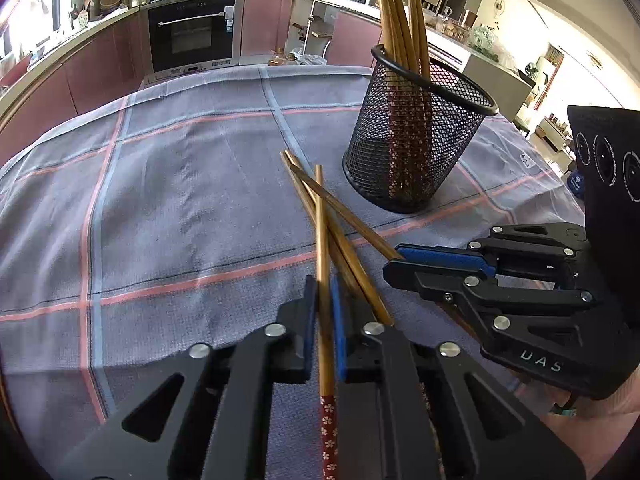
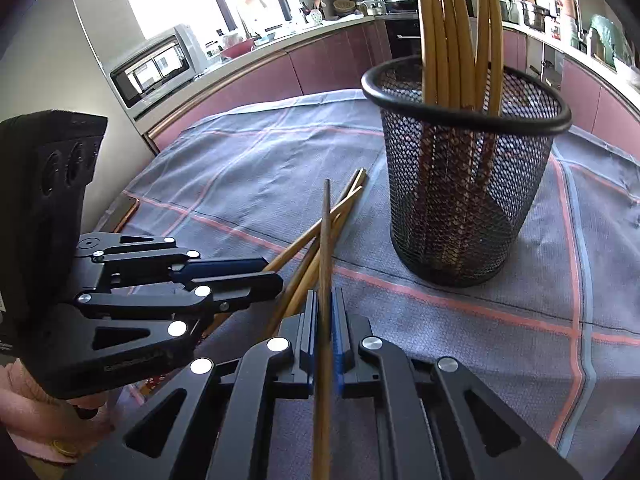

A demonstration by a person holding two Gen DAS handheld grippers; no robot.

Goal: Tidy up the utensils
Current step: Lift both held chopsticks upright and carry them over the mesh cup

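Note:
A black mesh holder [image 1: 416, 136] stands on the checked cloth with several bamboo chopsticks upright in it; it also shows in the right wrist view [image 2: 464, 176]. My left gripper [image 1: 323, 284] is shut on a bamboo chopstick [image 1: 322, 240] with a red flowered handle. My right gripper [image 2: 325, 300] is shut on another chopstick [image 2: 326, 248], pointing toward the holder. Two loose chopsticks [image 1: 340, 236] lie crossed on the cloth between the grippers, also in the right wrist view [image 2: 320, 236]. The right gripper appears in the left wrist view [image 1: 404, 264], the left gripper in the right wrist view [image 2: 272, 272].
The table is covered by a grey-blue cloth [image 1: 180, 200] with pink and blue lines. Kitchen counters, an oven [image 1: 192, 32] and a microwave [image 2: 156, 64] surround the table at a distance.

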